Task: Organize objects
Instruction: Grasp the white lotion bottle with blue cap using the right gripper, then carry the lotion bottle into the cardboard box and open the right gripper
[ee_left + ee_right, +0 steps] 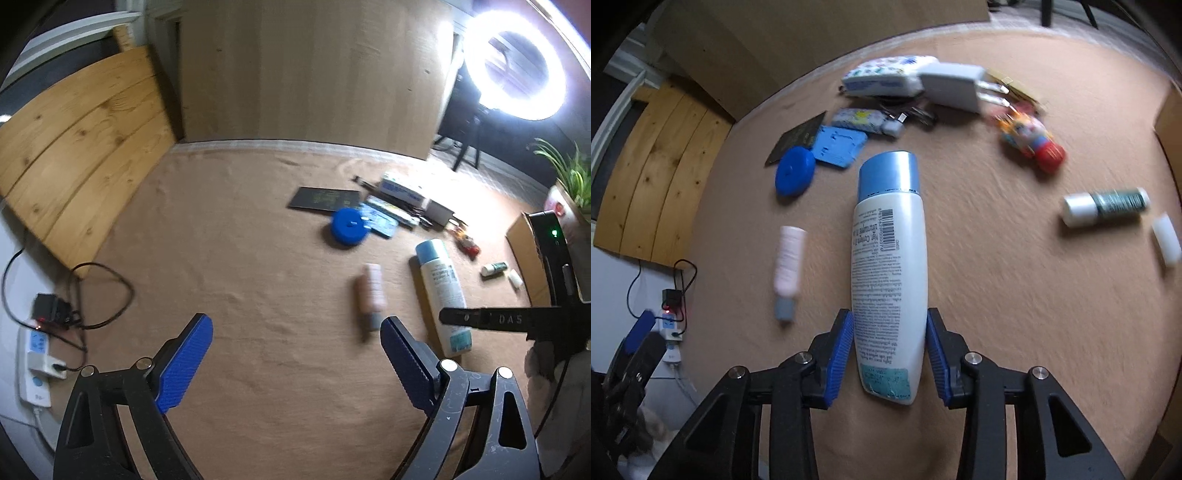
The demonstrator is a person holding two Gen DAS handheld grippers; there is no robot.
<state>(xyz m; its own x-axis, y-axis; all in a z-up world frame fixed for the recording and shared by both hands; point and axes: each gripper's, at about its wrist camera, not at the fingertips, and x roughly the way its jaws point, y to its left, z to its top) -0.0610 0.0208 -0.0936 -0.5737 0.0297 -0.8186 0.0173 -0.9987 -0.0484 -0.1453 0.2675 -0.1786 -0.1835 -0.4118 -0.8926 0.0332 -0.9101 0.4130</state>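
Note:
A white bottle with a blue cap (890, 258) lies on the tan cloth, its lower body between the blue pads of my right gripper (890, 332), which touch both its sides. It also shows in the left wrist view (441, 291). A small pink bottle (788, 266) lies just left of it, also in the left wrist view (371, 291). My left gripper (295, 339) is open and empty above bare cloth, left of the pink bottle. A blue round disc (347, 226) lies further back.
A heap of pouches, a white charger (956, 90) and a black card (325, 199) lies at the back. A red-capped toy (1032, 138), a green tube (1106, 206) and a white cap (1165, 240) lie right. A power strip (35, 365) sits left; a cardboard box (528, 254) right.

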